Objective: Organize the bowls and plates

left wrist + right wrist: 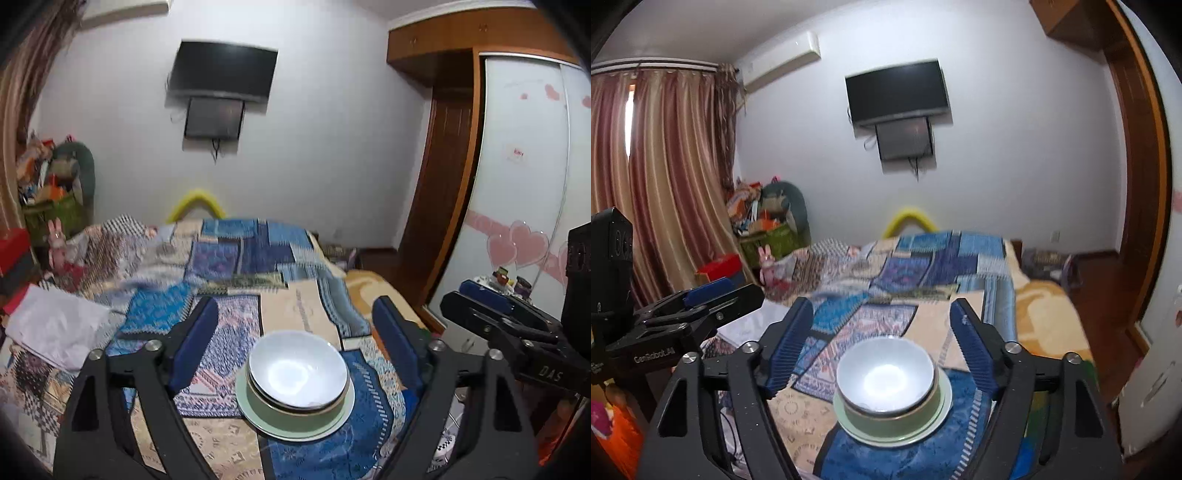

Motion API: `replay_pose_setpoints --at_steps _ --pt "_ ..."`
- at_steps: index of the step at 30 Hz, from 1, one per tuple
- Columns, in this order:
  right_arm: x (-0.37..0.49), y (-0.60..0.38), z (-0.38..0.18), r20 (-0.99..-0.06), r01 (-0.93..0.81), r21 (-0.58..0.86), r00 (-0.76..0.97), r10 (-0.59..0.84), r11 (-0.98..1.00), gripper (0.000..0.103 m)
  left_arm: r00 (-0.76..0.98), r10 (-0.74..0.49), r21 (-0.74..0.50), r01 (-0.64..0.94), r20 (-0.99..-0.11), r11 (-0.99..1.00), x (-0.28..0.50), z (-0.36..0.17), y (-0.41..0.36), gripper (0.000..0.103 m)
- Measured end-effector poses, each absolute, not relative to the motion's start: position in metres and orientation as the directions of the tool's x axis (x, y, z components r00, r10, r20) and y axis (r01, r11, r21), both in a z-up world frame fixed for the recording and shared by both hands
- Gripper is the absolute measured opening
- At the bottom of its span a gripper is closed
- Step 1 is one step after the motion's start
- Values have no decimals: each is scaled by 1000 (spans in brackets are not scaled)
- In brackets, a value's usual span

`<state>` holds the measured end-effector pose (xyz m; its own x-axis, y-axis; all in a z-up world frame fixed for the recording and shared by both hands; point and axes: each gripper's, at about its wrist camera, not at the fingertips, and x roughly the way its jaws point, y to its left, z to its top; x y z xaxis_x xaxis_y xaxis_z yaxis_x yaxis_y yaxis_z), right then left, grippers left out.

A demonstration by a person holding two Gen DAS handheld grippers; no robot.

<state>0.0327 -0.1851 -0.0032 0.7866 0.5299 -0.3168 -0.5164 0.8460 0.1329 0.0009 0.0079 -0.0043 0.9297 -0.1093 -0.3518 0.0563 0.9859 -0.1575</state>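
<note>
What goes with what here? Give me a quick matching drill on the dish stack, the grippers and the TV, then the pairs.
Things:
1. white bowl
2. green plate
3. left gripper
4. TV

States or places:
A. on the wall
B. bottom of the stack, on the bed cover
C. open, holding nothing
D. top of the stack

Pairs: 1-D, 2-B, 3-C, 4-A

a white wall (1015, 147) carries a dark tv (897, 92) at upper centre; striped curtains (665, 166) hang left, a patchwork-covered bed (923, 266) fills the middle.
</note>
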Motion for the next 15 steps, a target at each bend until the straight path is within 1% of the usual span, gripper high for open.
replay_pose_setpoints --at_steps 1,4,7,9,10,11,15 --pt "31 -184 -3 -310 -518 129 789 530 846 79 934 -108 -155 58 -340 986 -3 -3 8 93" --pt "27 -183 1 -284 -521 120 798 532 845 86 949 -91 -137 51 -303 989 -15 4 5 97" --pt "26 -182 2 -270 -522 116 802 533 845 88 956 -80 -122 46 -283 991 -22 7 4 100" --pt "26 -181 2 -262 -520 114 806 530 847 94 960 -71 -115 41 -270 993 -25 7 4 102" --pt "27 -181 2 -255 -515 114 811 526 850 100 961 -69 -112 41 -267 993 -25 7 3 102" --pt "24 -182 2 -246 -509 115 817 521 853 103 962 -69 -112 41 -263 993 -26 7 3 103" --pt "23 -185 2 -233 -496 114 829 509 861 103 966 -59 -98 35 -253 995 -27 7 3 103"
